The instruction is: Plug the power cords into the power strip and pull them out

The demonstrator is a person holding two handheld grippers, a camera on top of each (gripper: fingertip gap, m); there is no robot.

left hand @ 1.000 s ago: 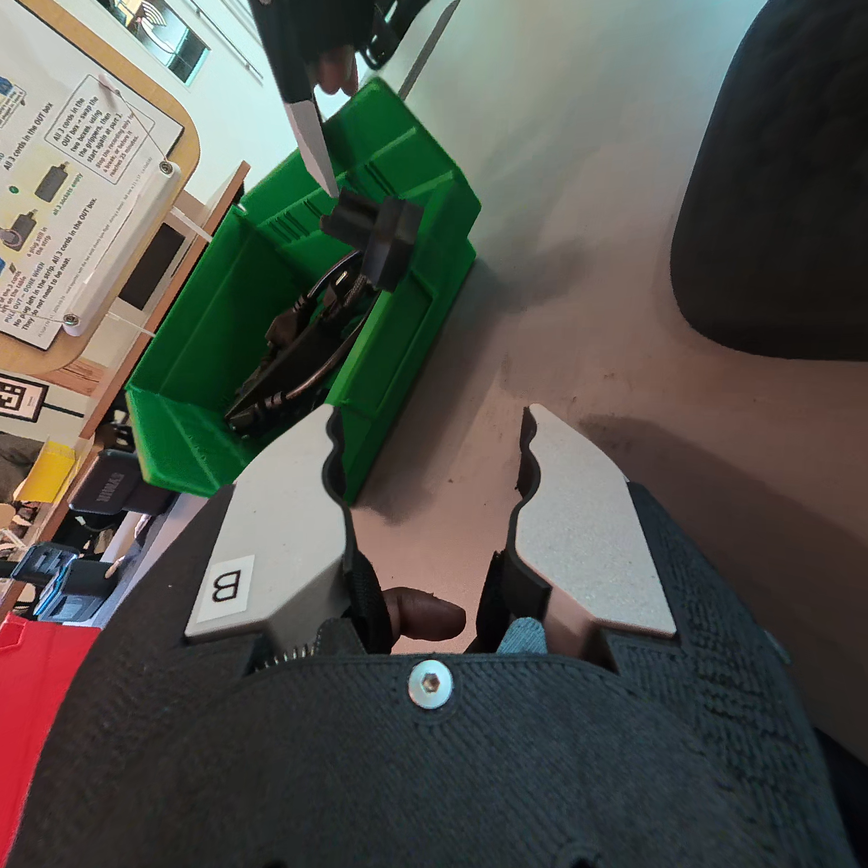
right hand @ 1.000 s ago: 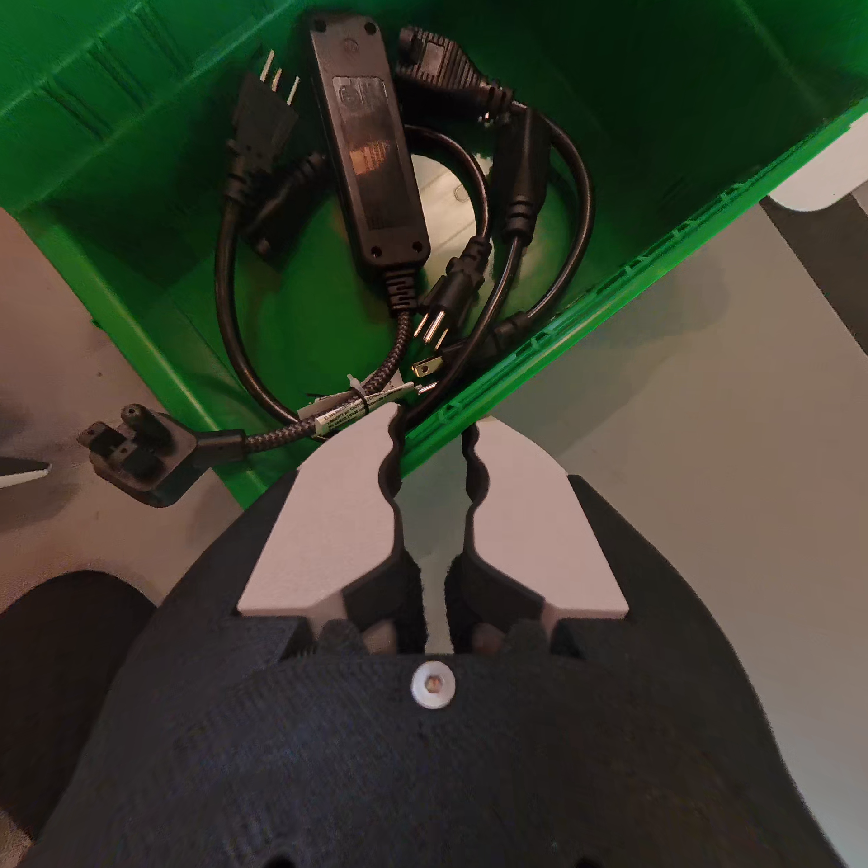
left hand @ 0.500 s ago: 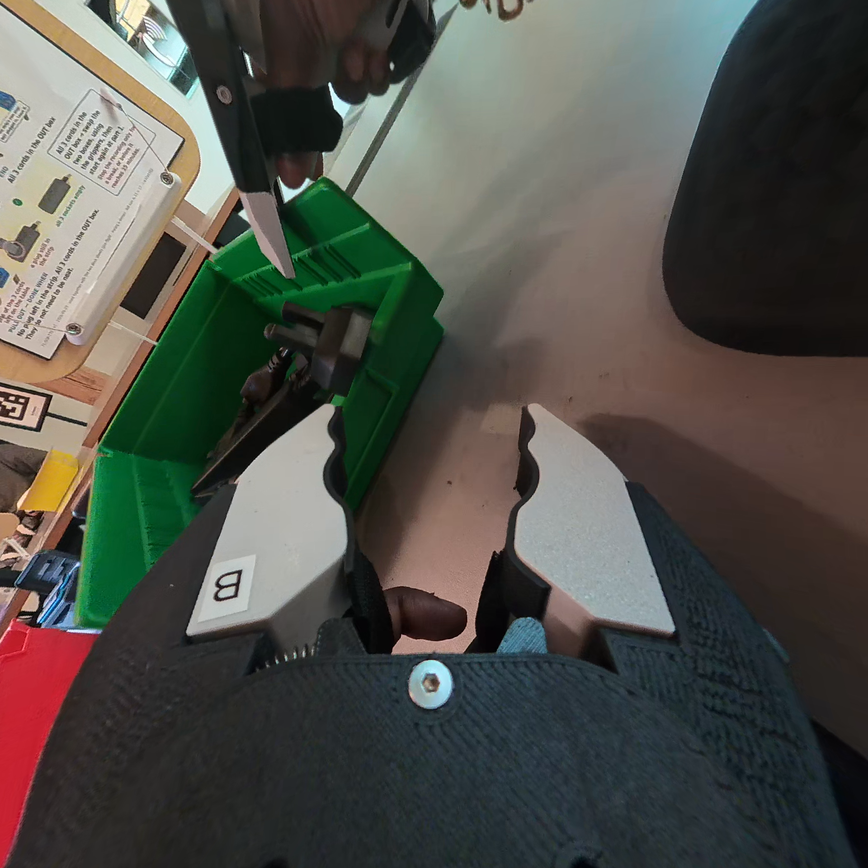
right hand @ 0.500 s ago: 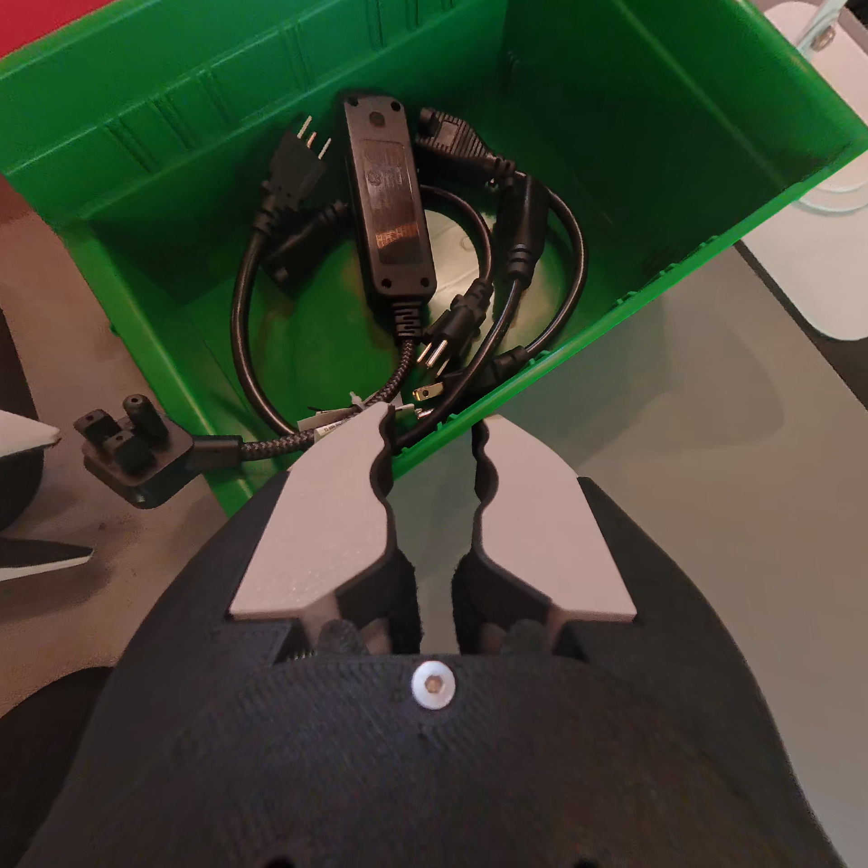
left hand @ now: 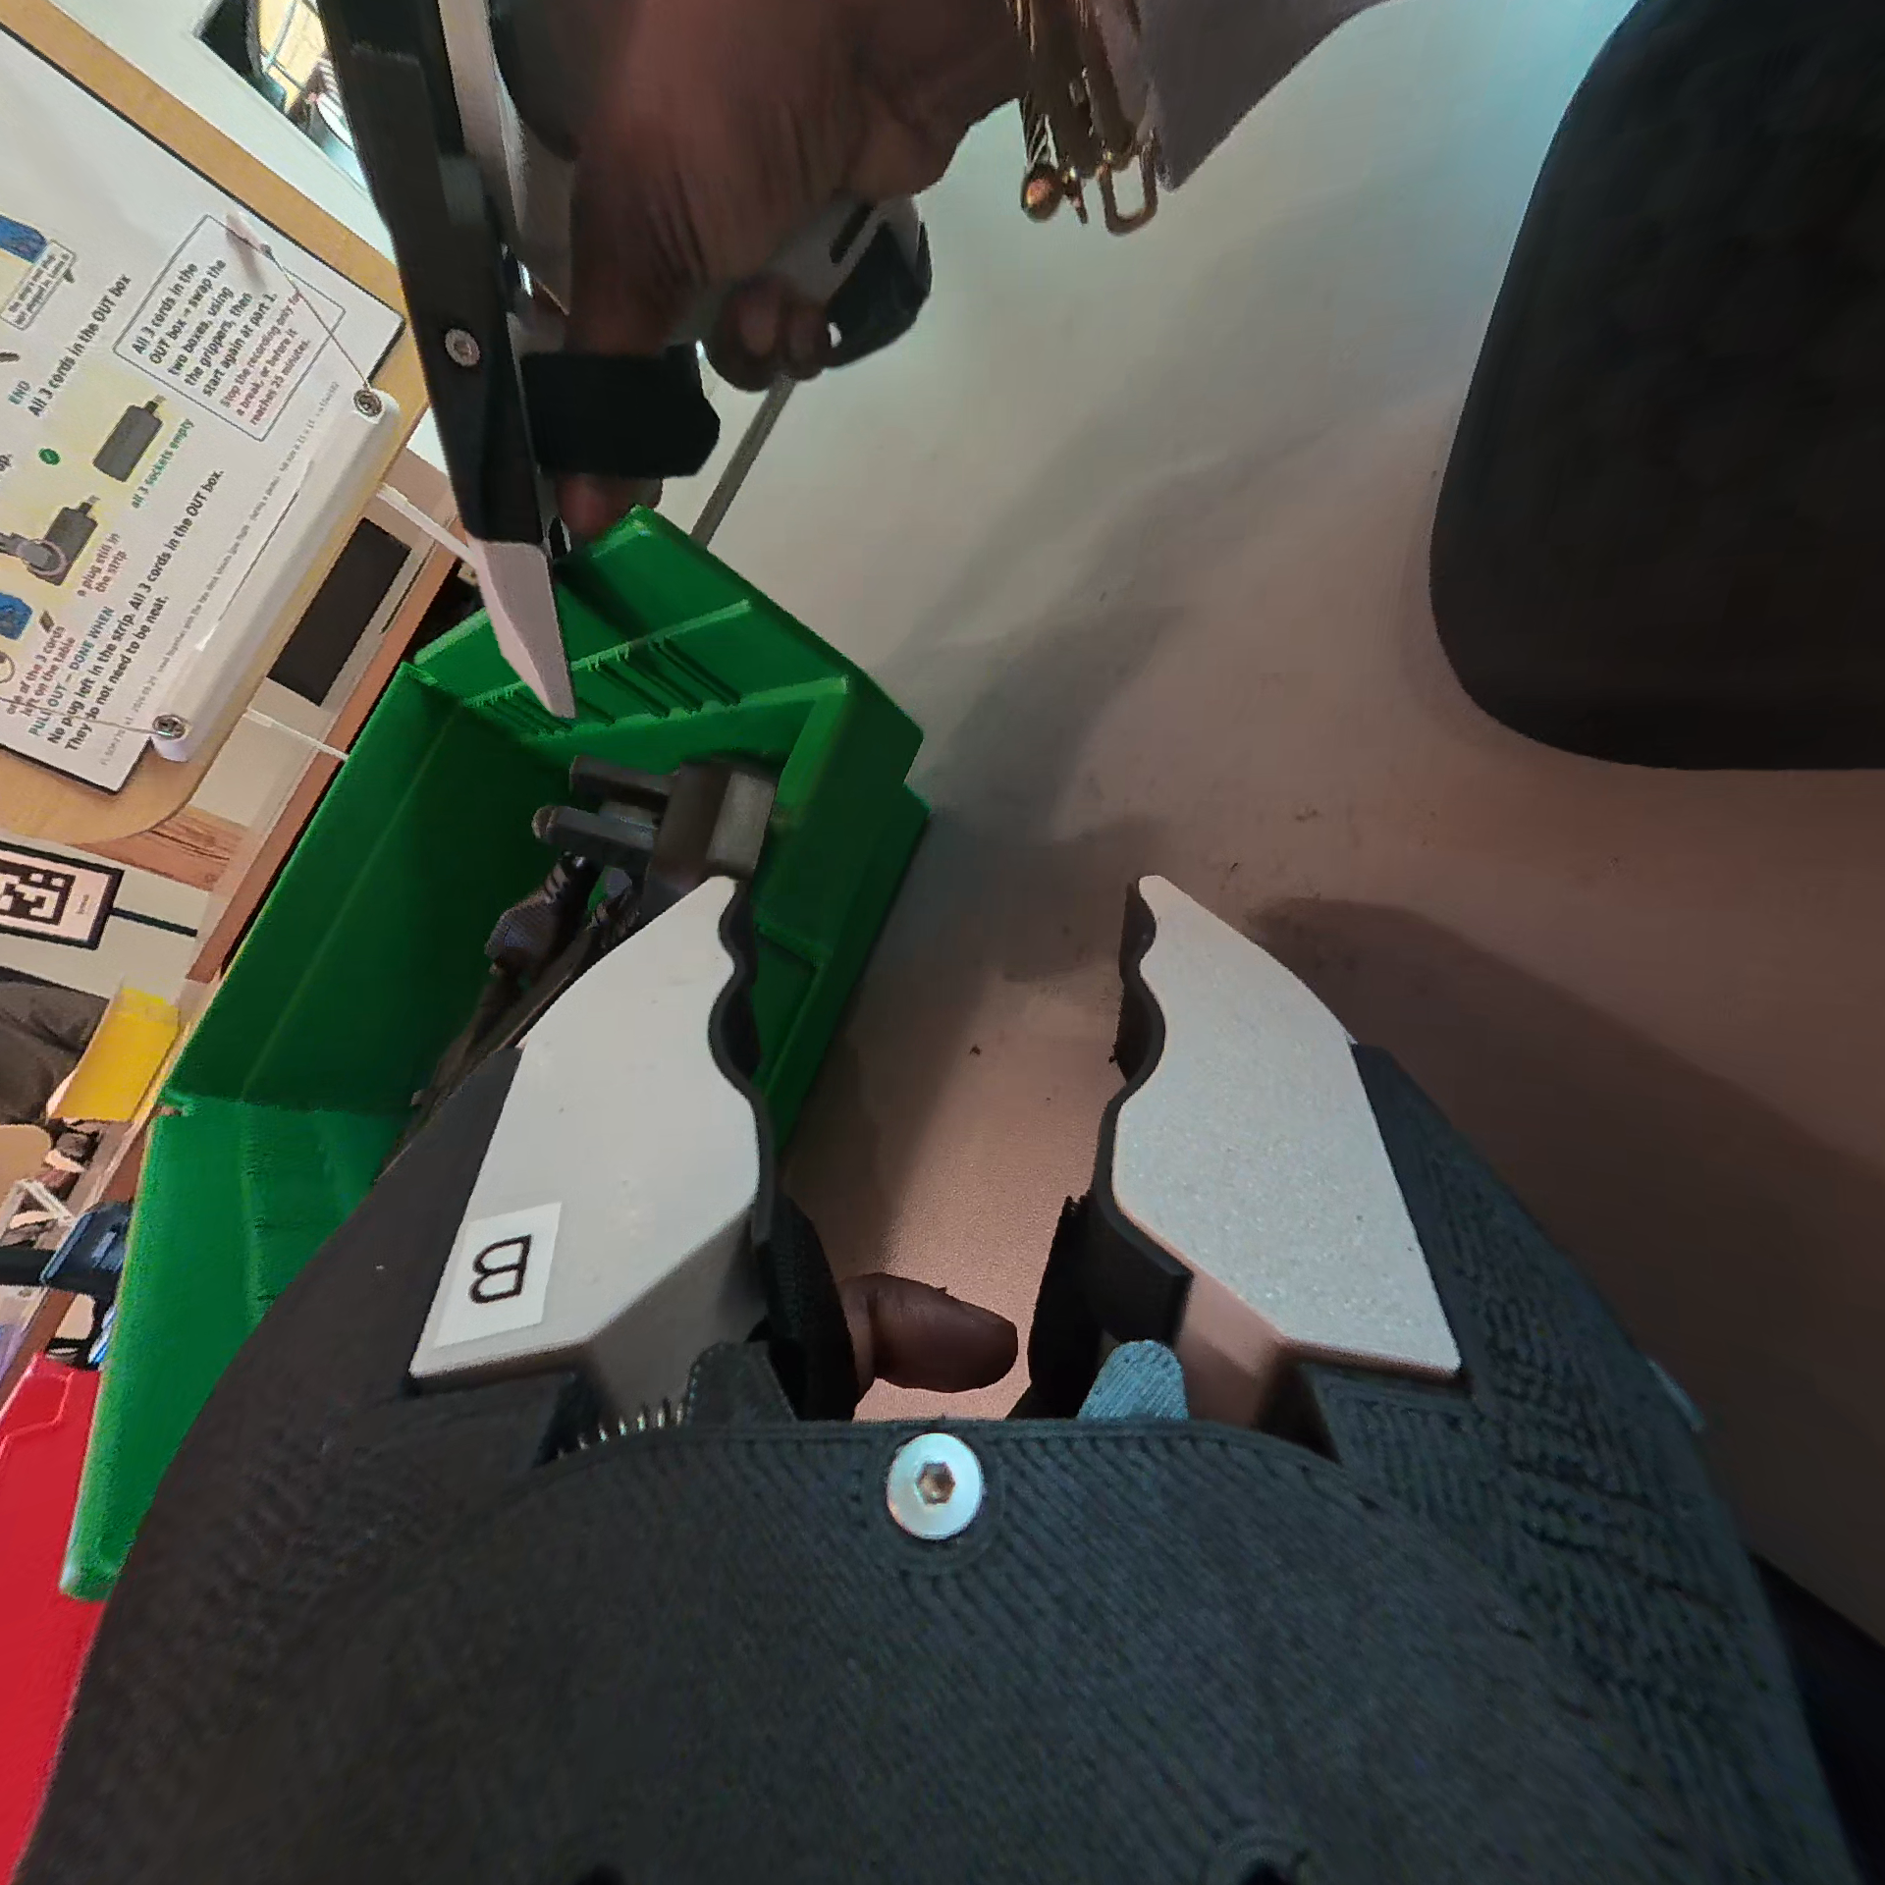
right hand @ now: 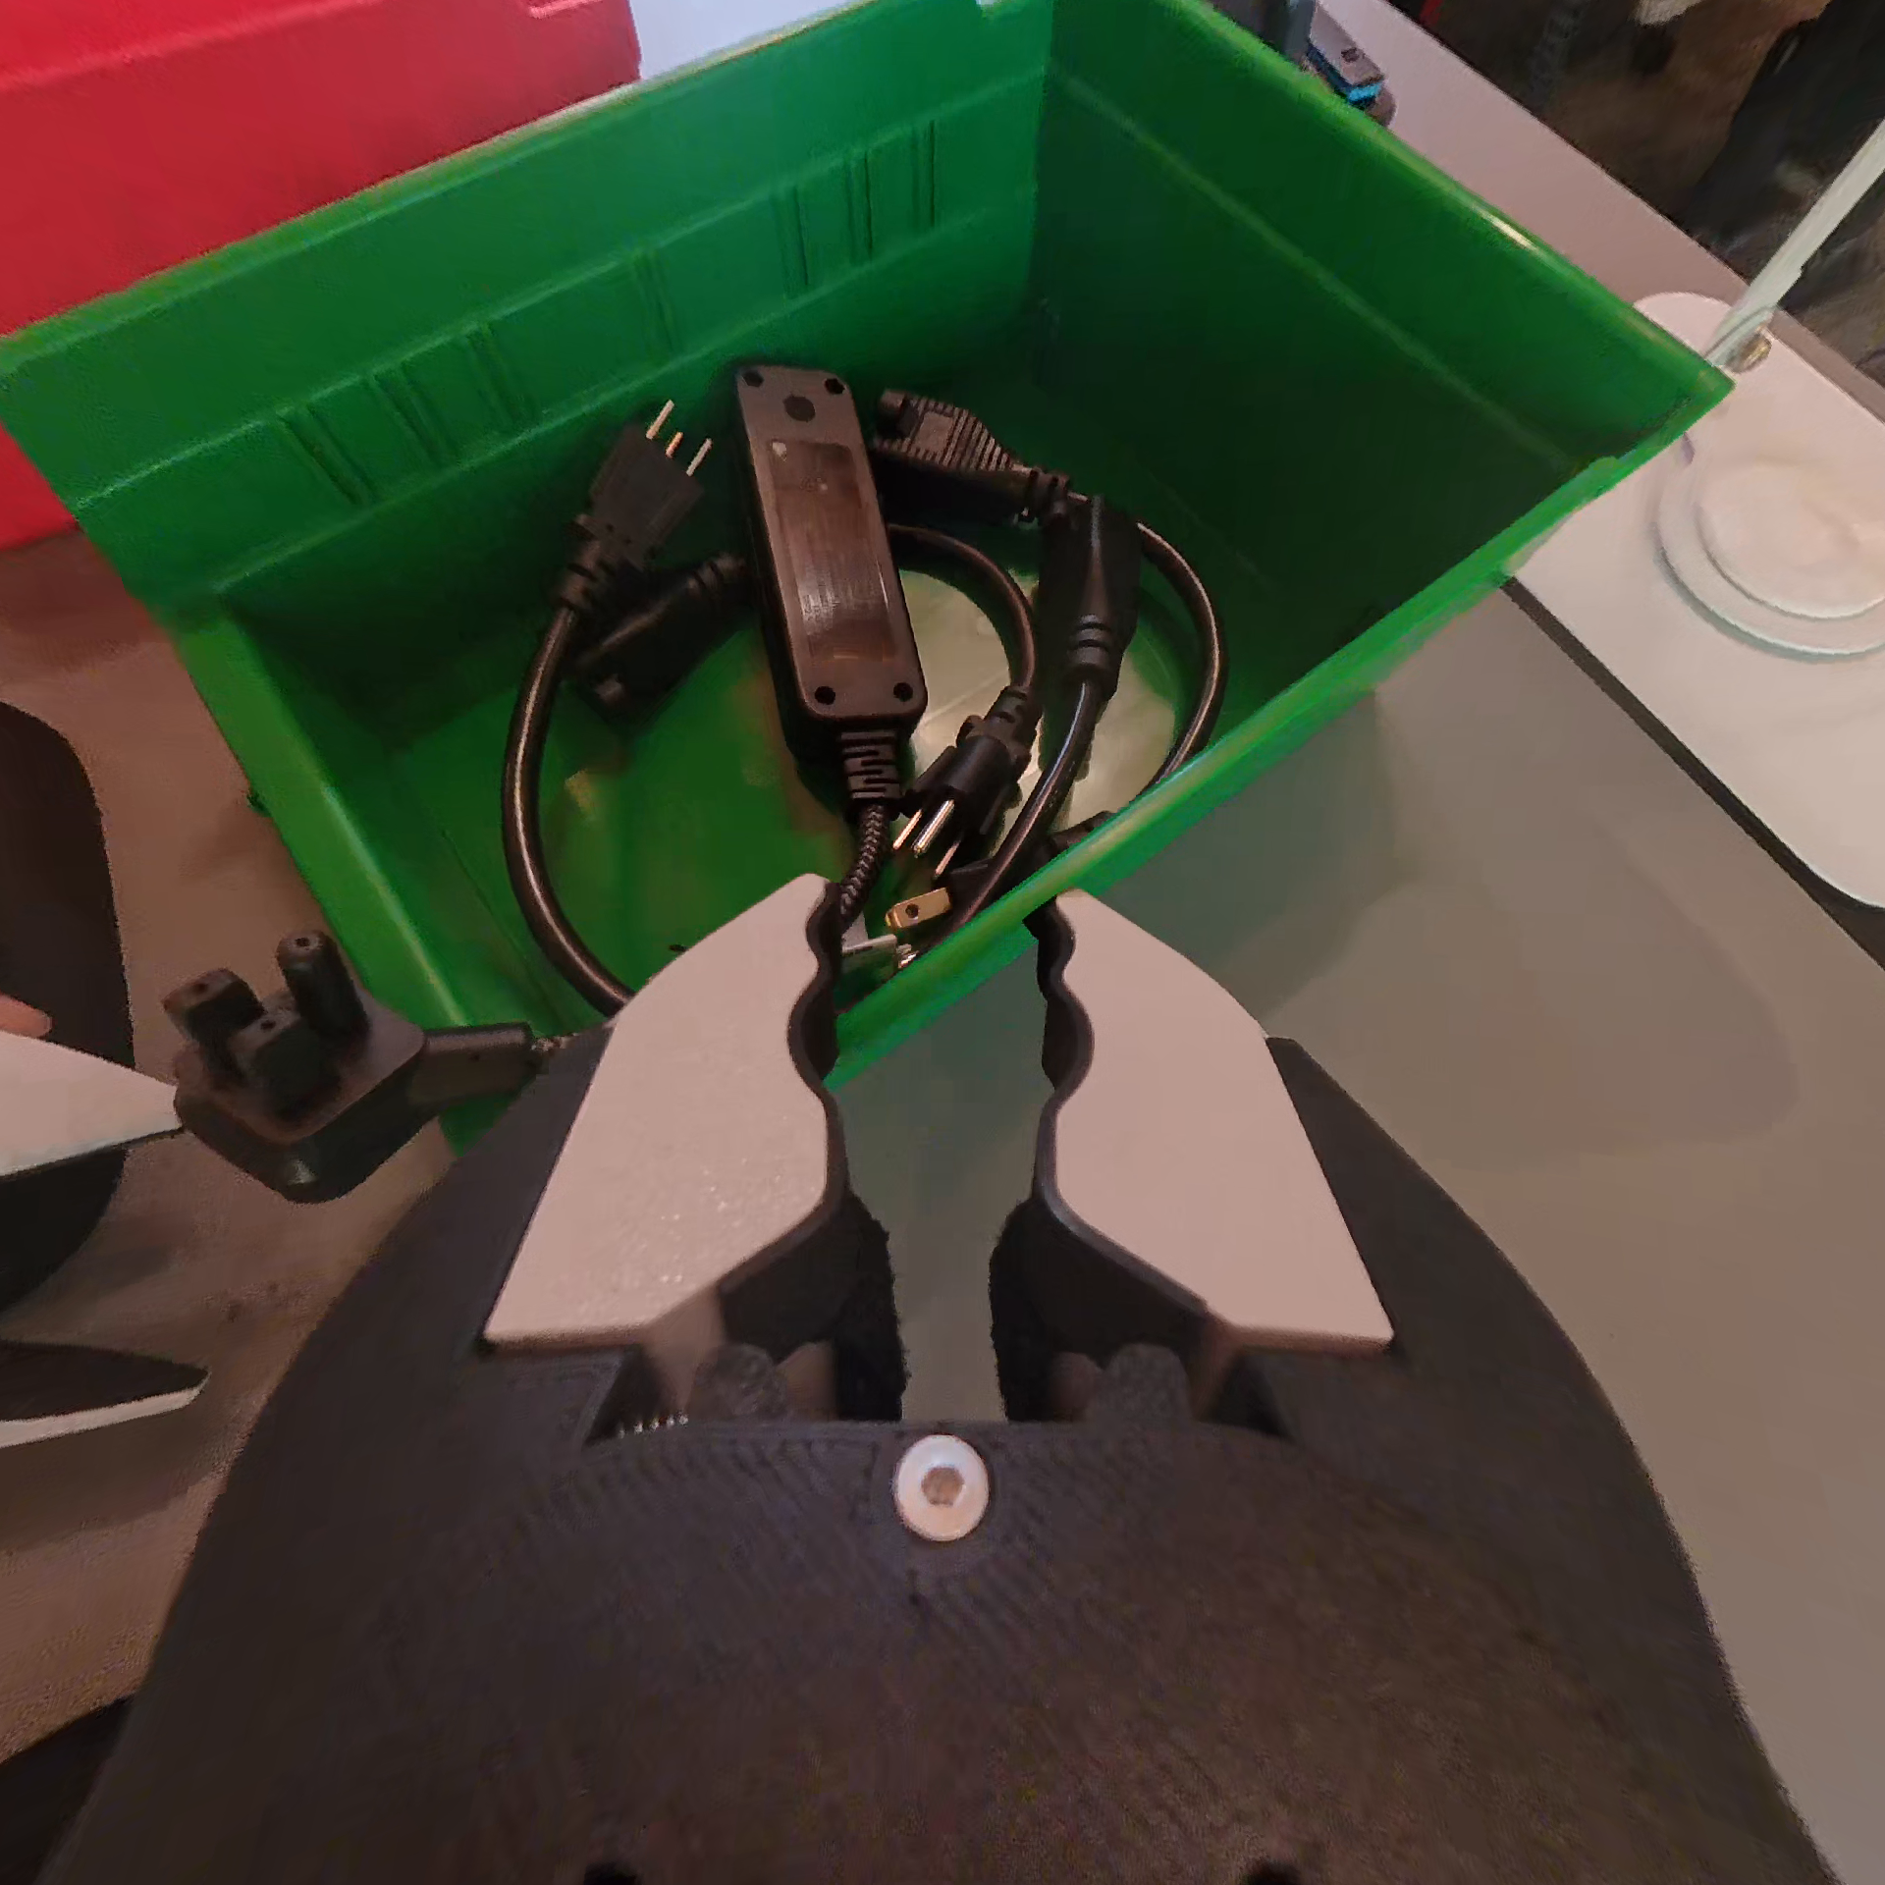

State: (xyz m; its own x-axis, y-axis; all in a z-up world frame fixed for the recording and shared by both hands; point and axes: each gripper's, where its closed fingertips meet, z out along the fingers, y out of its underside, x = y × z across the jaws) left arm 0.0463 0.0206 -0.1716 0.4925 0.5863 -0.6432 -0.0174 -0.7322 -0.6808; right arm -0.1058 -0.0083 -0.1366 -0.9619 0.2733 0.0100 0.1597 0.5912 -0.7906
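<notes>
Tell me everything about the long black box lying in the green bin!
The power strip is a long, black, plastic-looking bar lying flat on the floor of the green bin. Small round holes mark its ends. A braided cord leaves its near end and passes over the bin's near edge. Black power cords lie curled on both sides, crowding it.

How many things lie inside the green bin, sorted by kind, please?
power strip: 1
power cords: 3
Total: 4
</notes>
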